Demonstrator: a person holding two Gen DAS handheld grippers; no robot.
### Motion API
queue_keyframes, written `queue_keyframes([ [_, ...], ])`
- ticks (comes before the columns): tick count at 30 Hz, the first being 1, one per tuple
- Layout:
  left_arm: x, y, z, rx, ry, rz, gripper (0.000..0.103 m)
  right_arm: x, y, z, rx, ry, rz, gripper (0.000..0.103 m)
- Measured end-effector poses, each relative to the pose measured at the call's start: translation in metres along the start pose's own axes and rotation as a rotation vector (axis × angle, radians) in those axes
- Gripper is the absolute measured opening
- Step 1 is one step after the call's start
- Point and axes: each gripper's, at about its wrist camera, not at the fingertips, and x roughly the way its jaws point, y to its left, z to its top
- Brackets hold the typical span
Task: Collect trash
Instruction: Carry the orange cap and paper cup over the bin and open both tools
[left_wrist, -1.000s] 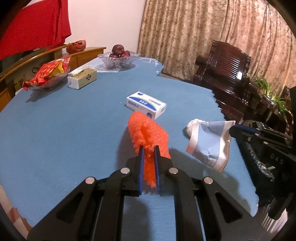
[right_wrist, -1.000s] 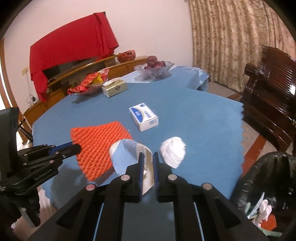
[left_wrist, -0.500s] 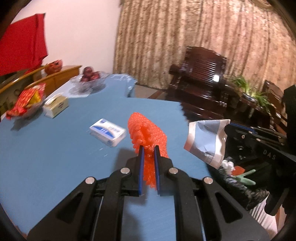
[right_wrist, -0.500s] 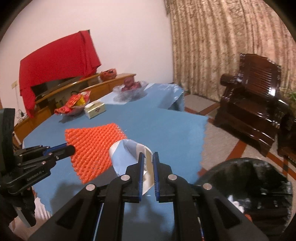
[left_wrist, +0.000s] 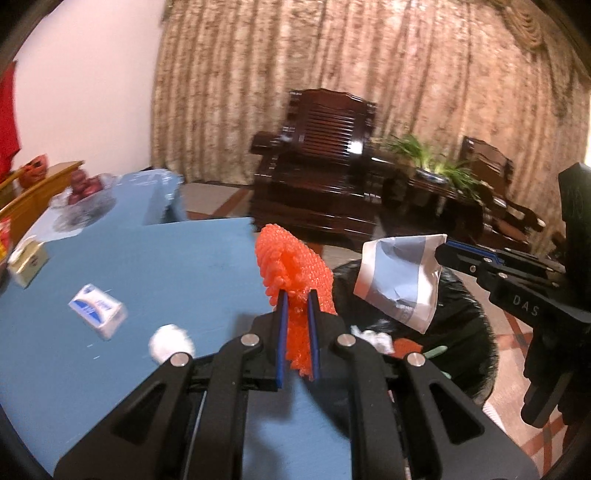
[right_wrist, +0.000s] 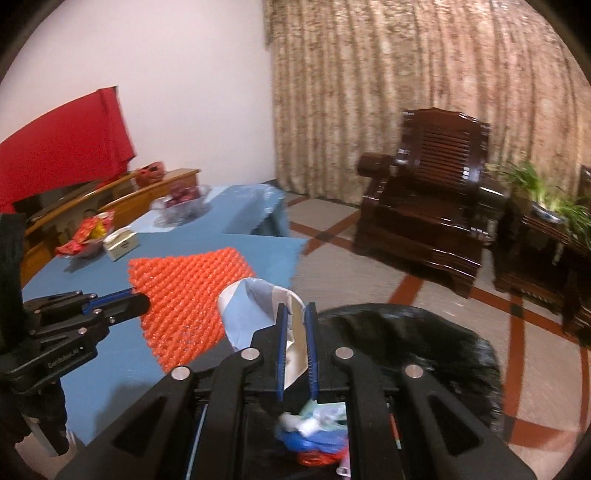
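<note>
Orange foam net sleeve (left_wrist: 295, 273): pinched between the blue pads of the left gripper (left_wrist: 295, 306), lifted off the blue table (left_wrist: 166, 266) near its edge.
Crumpled blue-and-white wrapper (right_wrist: 255, 306): clamped in the right gripper (right_wrist: 295, 321), held above the black-lined trash bin (right_wrist: 424, 343).
Pose: both grippers are angled downward, side by side.
Left on table: white paper ball (left_wrist: 170, 341), blue-and-white carton (left_wrist: 96, 310).
</note>
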Motion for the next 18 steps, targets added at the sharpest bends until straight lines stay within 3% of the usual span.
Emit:
queue_keyframes([
  [7,0.044,-0.047,0.009,0.05,0.037,-0.096,0.009,-0.004,-0.047,-0.014,0.055,0.015,-0.1,0.01],
  [14,0.082,-0.076,0.003,0.088,0.095,-0.141,0.01,-0.001,-0.081,-0.032,0.091,0.051,-0.176,0.01],
  [17,0.092,-0.08,0.0,0.092,0.118,-0.152,0.018,0.003,-0.089,-0.039,0.092,0.07,-0.204,0.014],
  [18,0.094,-0.082,-0.002,0.09,0.126,-0.157,0.033,0.004,-0.091,-0.042,0.094,0.081,-0.211,0.02],
])
